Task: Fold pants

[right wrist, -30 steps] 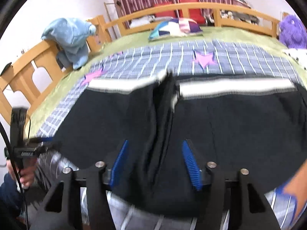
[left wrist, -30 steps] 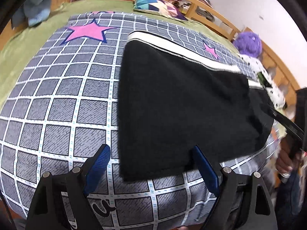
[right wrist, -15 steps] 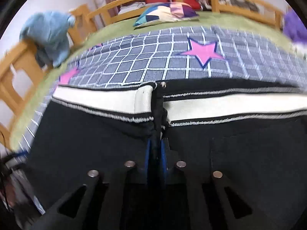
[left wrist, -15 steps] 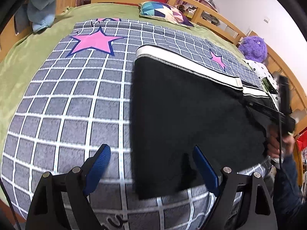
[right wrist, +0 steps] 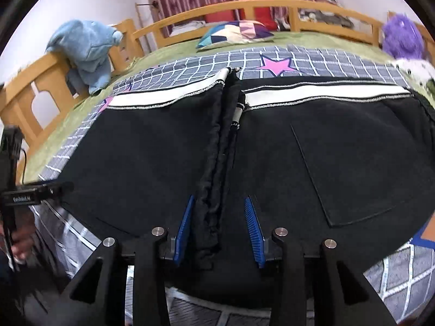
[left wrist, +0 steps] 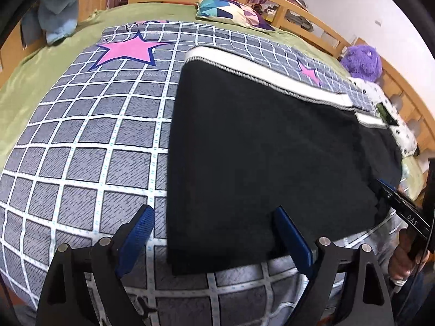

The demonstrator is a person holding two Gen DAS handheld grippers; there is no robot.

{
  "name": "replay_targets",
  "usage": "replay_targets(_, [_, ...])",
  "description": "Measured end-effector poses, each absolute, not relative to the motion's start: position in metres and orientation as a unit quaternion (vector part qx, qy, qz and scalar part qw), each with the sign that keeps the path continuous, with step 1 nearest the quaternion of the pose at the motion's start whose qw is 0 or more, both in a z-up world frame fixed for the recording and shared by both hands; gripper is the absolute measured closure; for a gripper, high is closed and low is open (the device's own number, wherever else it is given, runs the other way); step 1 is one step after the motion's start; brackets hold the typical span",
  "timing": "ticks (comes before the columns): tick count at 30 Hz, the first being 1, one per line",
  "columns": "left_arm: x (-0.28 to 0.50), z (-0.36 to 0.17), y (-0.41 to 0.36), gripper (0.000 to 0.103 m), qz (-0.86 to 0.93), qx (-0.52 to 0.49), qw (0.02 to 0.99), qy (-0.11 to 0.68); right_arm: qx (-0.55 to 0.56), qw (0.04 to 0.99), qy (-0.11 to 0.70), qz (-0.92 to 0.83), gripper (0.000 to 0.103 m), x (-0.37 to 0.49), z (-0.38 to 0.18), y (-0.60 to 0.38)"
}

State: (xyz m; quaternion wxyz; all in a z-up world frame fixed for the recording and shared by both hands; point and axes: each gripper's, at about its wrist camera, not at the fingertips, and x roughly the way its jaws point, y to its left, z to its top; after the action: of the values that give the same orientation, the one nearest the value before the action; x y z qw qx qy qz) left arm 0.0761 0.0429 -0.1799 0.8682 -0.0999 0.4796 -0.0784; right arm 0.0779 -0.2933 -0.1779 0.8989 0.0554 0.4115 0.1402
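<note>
Pants (right wrist: 312, 146): black, soft knit, spread flat across the checked bedspread (left wrist: 81, 141), long axis running side to side before both grippers. Nearest, right gripper (right wrist: 220, 228), jaws parted at a middling width, straddling the bunched centre ridge of cloth, blue ribbed pads (right wrist: 251, 225) either side of that ridge and not visibly pinching it; ridge running straight away from the gripper toward the white waistband (right wrist: 320, 93). To the right of the ridge, a stitched patch pocket (right wrist: 350, 179), flat. Left gripper (left wrist: 214, 239) spread wide, hovering at the near left corner of the pants, one pad over bare bedspread, the other over black cloth, nothing gripped. Judged: right gripper nearer to a usable hold, centred on the fold line; left placed for the outer edge. Fabric looks thick, matte, limp, likely to drape and slide on the smooth cover. Farther off, pink star (left wrist: 127, 50) printed on grey squares, green sheet (left wrist: 19, 87) beyond, patterned pillow (right wrist: 233, 34), blue plush (right wrist: 87, 51) over the wooden bed rail (right wrist: 27, 100), purple plush (right wrist: 402, 38) at the far right.
</note>
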Motion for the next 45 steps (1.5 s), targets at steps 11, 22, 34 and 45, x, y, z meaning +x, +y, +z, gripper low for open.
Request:
replay_targets(11, [0.101,-0.151,0.063,0.027,-0.014,-0.134,0.896,0.423,0.098,0.915,0.378,-0.097,0.039,0.081,-0.142,-0.471])
replay_targets(22, [0.160,-0.187,0.074,0.026,-0.044,-0.213,0.848,0.483,0.266,0.876,0.396,-0.075,0.038,0.109,-0.203,-0.563])
replay_targets(34, [0.200,-0.194,0.059,0.073,-0.120,-0.217,0.838,0.486,0.281,0.870,0.394,-0.090,0.084,0.141,-0.195,-0.554])
replay_targets(45, [0.193,-0.115,0.092,0.093,-0.184,-0.218,0.866,0.412,0.205,0.929,0.299,-0.075,0.091,0.143,-0.073,-0.474])
